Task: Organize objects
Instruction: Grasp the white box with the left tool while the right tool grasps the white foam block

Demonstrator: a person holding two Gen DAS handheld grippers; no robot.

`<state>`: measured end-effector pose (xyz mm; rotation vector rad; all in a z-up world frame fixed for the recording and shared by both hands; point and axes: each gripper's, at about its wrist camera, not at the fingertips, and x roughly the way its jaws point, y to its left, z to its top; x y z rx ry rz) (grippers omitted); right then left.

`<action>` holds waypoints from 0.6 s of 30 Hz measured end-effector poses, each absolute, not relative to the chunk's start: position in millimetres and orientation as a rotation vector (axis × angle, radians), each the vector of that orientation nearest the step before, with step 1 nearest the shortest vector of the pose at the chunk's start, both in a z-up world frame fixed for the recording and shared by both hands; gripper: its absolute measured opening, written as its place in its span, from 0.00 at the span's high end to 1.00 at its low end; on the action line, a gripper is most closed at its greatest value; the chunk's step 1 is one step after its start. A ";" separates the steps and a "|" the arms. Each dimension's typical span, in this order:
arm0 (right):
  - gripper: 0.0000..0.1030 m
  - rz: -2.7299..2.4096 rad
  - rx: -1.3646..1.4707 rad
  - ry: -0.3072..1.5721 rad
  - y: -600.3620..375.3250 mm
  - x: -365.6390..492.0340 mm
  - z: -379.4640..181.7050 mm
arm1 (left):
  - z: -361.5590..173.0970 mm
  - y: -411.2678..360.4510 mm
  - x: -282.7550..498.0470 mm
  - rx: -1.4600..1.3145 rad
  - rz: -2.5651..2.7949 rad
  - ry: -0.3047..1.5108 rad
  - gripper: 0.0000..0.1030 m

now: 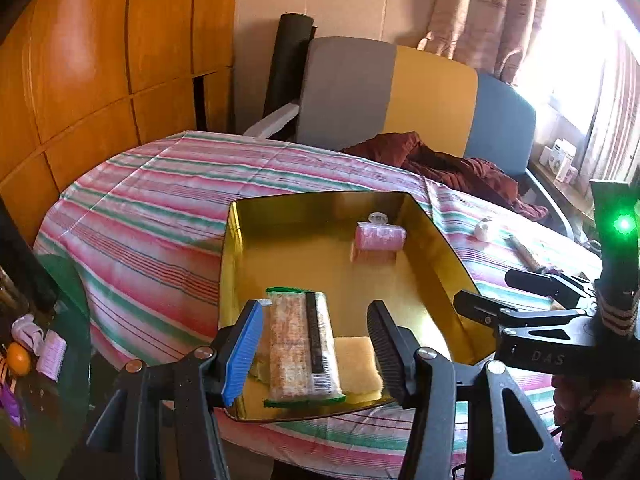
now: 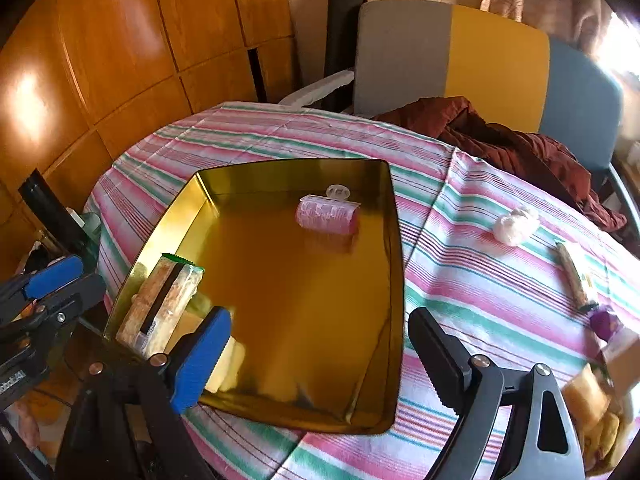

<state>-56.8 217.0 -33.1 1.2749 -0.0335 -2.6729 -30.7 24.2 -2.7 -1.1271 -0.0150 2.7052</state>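
Observation:
A gold tray point(image 1: 436, 248) point(image 2: 394, 240) sits on the striped tablecloth point(image 1: 152, 208). Inside it a pink hair roller point(image 1: 380, 238) point(image 2: 326, 216) lies at the far end. A cracker packet point(image 1: 300, 344) point(image 2: 160, 304) leans on a yellow sponge point(image 1: 358, 364) point(image 2: 230, 360) at the near end. My left gripper point(image 1: 312, 352) point(image 2: 60, 284) hovers open over the packet, its pads not pressing on it. Over the tray's near edge my right gripper point(image 2: 320, 356) point(image 1: 486, 288) stands wide open with nothing between its fingers.
On the cloth right of the tray lie a white wad point(image 2: 514, 224), a slim stick-like thing point(image 2: 574, 276), a purple item point(image 2: 604, 322) and more yellow sponges point(image 2: 592, 404). A dark red cloth point(image 2: 512, 140) drapes over the chair point(image 2: 400, 52) behind. A glass side table point(image 1: 52, 340) holds clutter at left.

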 end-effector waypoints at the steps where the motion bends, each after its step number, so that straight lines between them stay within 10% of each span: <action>1: 0.12 -2.680 1.271 -0.039 219.4 -53.7 -32.2 | -1.9 26.6 -30.0 -1.123 2.699 -0.008 0.47; 18: 0.10 -2.911 1.299 -0.236 324.1 -2.2 -21.7 | 2.0 105.5 -23.6 -1.062 2.489 0.141 0.47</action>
